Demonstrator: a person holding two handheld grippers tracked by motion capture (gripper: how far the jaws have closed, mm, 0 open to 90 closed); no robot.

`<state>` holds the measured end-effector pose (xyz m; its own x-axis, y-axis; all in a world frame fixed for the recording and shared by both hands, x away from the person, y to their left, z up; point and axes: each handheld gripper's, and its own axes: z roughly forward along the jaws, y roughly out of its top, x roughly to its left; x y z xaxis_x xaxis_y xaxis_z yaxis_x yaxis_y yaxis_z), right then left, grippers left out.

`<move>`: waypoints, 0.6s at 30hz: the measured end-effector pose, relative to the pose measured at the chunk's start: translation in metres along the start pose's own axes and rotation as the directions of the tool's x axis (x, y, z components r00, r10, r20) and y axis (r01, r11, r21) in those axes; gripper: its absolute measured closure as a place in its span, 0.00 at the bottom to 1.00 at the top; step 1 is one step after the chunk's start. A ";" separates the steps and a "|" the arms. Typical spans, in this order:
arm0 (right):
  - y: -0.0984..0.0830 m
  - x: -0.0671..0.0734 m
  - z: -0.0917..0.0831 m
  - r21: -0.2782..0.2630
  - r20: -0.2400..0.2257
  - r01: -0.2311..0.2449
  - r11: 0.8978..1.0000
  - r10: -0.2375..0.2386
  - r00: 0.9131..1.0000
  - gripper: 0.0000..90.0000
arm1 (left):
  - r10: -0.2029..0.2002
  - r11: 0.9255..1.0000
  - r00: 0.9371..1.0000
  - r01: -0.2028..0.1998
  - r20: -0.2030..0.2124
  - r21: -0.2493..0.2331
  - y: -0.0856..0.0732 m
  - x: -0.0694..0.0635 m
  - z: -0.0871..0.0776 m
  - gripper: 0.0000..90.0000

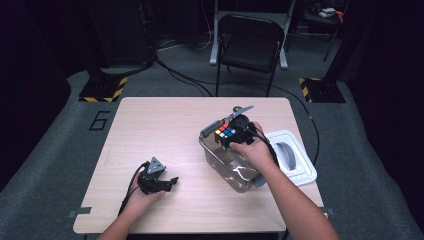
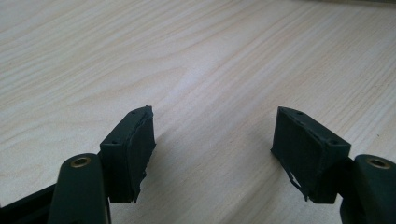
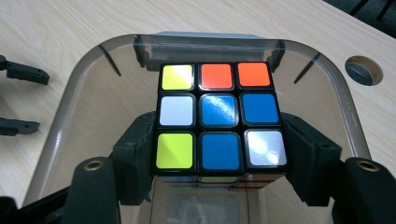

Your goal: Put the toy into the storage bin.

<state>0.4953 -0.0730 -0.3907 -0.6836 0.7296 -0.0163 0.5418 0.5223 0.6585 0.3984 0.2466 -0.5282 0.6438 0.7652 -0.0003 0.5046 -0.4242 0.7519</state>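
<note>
So the right gripper (image 3: 219, 156) has a Rubik's cube (image 3: 217, 116) pinched between its two black jaws, pads pressed flat against the cube's left and right sides, jaws roughly half spread to fit it. The face toward the gripper's camera reads yellow, orange, orange across the top row, white, blue, blue in the middle, and yellow-green, blue, white along the bottom. The cube is sitting just inside the mouth of a clear plastic container (image 3: 60, 130), close to the end that carries the grey latch; can't tell from these shots whether it's touching the bottom or hanging above it. From the high view you can see the right hand (image 1: 256, 150) reaching over the container (image 1: 235, 175) with the cube (image 1: 225, 133) at its far end, toward the middle of the wooden table (image 1: 150, 130). The container's white lid (image 1: 292, 156) with its grey handle is lying flat just to the right of it, near the table edge. Meanwhile the left gripper (image 2: 212, 144) is parked well away on the near left part of the table (image 2: 187, 56), jaws spread wide with nothing between them, just bare wood grain underneath. The left hand (image 1: 145, 197) has it resting low on the tabletop.
</note>
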 end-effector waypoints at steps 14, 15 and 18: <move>-0.007 -0.005 0.014 0.028 -0.001 -0.001 1.000 0.001 1.000 0.38 | 0.003 1.000 1.000 -0.003 -0.001 -0.001 0.000 0.000 0.000 0.33; -0.007 -0.005 0.014 0.028 -0.001 -0.001 1.000 0.001 1.000 0.38 | 0.002 1.000 1.000 -0.002 -0.001 0.000 0.000 0.000 0.000 0.33; -0.007 -0.004 0.019 0.029 0.003 0.003 1.000 -0.003 1.000 0.38 | 0.002 1.000 1.000 -0.002 -0.001 -0.001 0.000 0.000 0.000 0.33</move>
<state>0.5032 -0.0710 -0.4096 -0.6840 0.7292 -0.0207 0.5535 0.5372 0.6364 0.3985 0.2466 -0.5283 0.6443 0.7648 0.0013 0.5031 -0.4251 0.7524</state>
